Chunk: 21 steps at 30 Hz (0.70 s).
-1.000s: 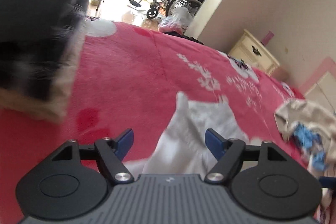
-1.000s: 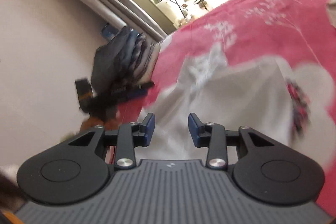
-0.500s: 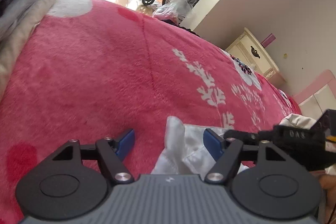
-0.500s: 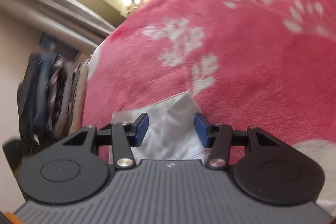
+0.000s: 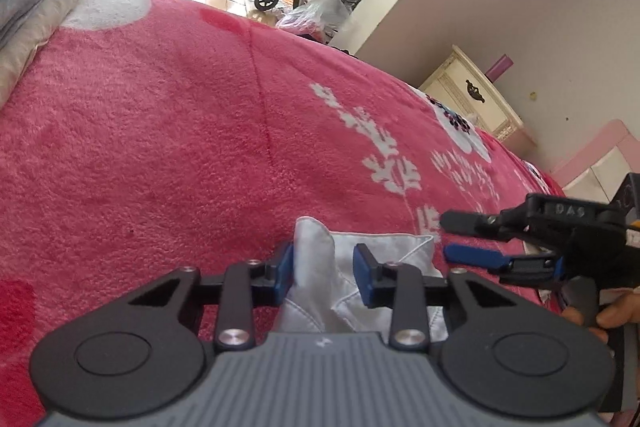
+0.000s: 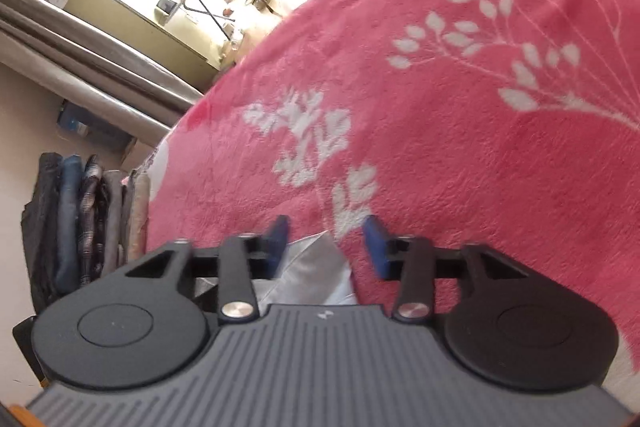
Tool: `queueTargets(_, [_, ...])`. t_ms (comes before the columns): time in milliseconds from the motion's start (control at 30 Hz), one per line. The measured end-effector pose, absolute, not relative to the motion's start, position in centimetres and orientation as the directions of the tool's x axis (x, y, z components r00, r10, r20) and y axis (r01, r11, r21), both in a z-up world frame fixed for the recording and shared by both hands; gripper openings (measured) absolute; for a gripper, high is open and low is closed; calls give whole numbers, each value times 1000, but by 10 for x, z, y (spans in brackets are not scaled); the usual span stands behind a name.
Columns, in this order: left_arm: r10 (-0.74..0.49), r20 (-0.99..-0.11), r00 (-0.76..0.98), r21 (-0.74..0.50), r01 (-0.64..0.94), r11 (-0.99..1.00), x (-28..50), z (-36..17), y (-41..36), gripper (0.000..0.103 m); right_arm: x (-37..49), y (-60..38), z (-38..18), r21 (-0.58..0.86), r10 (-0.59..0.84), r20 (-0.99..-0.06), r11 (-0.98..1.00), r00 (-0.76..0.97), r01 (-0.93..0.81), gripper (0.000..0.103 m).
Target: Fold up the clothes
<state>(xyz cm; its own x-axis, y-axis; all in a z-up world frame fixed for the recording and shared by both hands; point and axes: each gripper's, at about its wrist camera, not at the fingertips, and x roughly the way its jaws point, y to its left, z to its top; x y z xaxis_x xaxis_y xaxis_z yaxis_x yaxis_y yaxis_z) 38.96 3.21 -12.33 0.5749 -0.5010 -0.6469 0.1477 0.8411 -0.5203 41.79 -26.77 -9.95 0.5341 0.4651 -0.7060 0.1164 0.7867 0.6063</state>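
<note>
On the pink floral fleece bed blanket [image 5: 168, 131], a crumpled white garment [image 5: 320, 267] lay directly ahead of both tools, its raised corner between the left hand-held gripper [image 5: 324, 269], which had just been narrowing; the right hand-held gripper [image 6: 326, 247] stood half-open over another corner.

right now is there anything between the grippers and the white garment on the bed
Nothing visible. The white garment already lies between the fingers of the left gripper, whose jaws have just been closing, and a corner sits inside the open right gripper.
</note>
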Motion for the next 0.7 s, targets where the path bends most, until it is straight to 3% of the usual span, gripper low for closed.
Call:
queueTargets(100, [-489, -648, 585, -504, 153, 850, 388, -122, 29, 32, 422, -256, -104, 569, 463, -730, 819, 503, 74, 51])
queueTargets(167, [-476, -651, 592, -484, 159, 860, 386, -120, 27, 18, 423, -246, -103, 566, 492, -721, 825, 489, 4, 34])
queueTargets(200, [-471, -650, 596, -475, 163, 864, 385, -118, 26, 10, 424, -241, -104, 551, 490, -733, 835, 471, -11, 9])
queueTargets(233, [-468, -644, 605, -470, 170, 866, 383, -116, 26, 9, 424, -236, -104, 536, 487, -744, 844, 457, -28, 6])
queueTargets(500, [-471, -510, 720, -306, 361, 881, 330, -68, 21, 6, 384, -223, -62, 361, 439, -692, 898, 573, -253, 3])
queueTargets(600, [-487, -459, 743, -205, 445, 872, 298, -51, 17, 6, 356, -218, -43, 245, 435, -661, 895, 611, -372, 3])
queueTargets(700, [-489, -434, 757, -23, 533, 846, 258, -42, 10, 6, 326, -213, -28, 132, 440, -635, 872, 635, -472, 3])
